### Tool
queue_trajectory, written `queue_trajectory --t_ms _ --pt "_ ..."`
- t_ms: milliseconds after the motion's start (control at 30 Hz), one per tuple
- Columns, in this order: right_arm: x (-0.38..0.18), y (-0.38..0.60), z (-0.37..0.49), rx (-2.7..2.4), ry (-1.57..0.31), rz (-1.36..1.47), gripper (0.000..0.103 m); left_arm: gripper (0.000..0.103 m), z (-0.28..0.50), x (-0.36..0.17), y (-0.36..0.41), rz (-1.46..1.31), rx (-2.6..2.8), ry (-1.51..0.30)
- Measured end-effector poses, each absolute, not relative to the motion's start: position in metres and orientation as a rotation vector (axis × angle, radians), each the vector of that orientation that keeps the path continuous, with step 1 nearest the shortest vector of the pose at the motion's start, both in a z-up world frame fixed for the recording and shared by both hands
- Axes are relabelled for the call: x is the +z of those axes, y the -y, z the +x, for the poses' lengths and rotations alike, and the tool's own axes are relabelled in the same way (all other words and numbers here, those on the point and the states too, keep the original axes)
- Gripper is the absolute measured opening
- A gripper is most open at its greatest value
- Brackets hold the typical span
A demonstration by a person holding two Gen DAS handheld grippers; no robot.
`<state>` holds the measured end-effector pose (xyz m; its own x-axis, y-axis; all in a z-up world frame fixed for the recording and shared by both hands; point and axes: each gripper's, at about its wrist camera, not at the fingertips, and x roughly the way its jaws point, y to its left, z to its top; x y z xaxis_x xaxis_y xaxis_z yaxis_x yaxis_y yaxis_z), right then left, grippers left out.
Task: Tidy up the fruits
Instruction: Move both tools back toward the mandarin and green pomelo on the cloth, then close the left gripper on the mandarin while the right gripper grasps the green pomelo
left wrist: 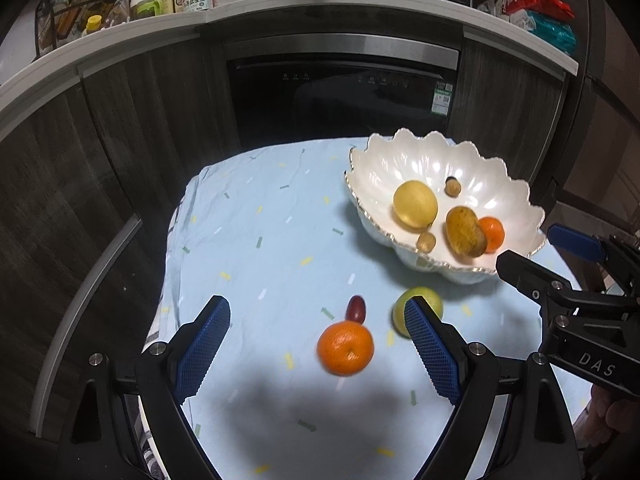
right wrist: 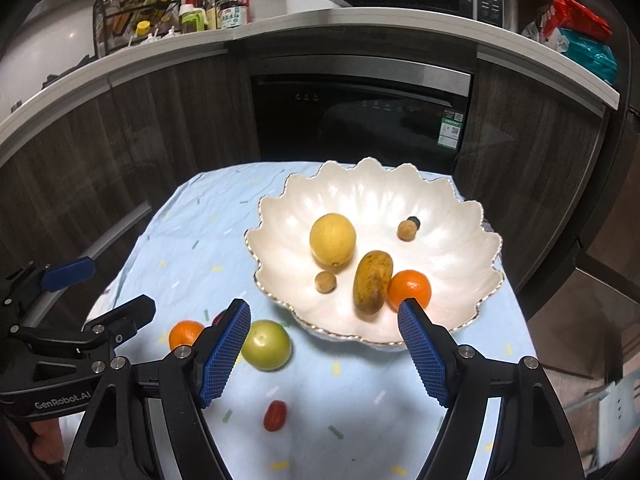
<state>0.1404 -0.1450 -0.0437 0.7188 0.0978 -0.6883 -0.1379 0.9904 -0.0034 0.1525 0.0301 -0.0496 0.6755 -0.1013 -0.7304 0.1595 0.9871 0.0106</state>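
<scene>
Closest to my left lens, the left hand-held gripper [left wrist: 316,356] is spread wide with nothing between its blue pads, poised over a loose mandarin [left wrist: 345,348] on the blue-clothed tabletop [left wrist: 256,240]; a small red grape-like fruit [left wrist: 355,309] sits touching the mandarin's far side, and a green apple [left wrist: 418,310] shows partly behind the right pad. On my other view the right hand-held gripper [right wrist: 324,354] is just as wide open and holds nothing, and a red cherry tomato [right wrist: 275,415] lies on the cloth between its arms. The white scalloped bowl [right wrist: 460,236] stands toward the tabletop's far right, holding a lemon [right wrist: 333,239], a brownish oblong fruit [right wrist: 372,282], a second mandarin [right wrist: 409,289] touching it, and two small tan round fruits [right wrist: 325,281] well apart
</scene>
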Motion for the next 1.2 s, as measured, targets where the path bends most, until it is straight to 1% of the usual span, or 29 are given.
queue_trajectory --t_ms 567,733,900,1200 --pt "-0.075 0.133 0.141 0.198 -0.818 -0.077 0.077 0.089 0.145 -0.085 -0.028 0.132 -0.209 -0.856" --pt "-0.086 0.131 0.143 0.234 -0.846 -0.074 0.077 0.086 0.145 -0.098 -0.025 0.142 -0.223 -0.861" --pt "-0.096 0.127 0.146 0.278 -0.862 -0.080 0.077 0.086 0.143 -0.112 -0.020 0.166 -0.247 -0.858" --pt "-0.112 0.122 0.154 0.309 -0.890 -0.087 0.077 0.078 0.153 -0.135 -0.016 0.184 -0.259 -0.882"
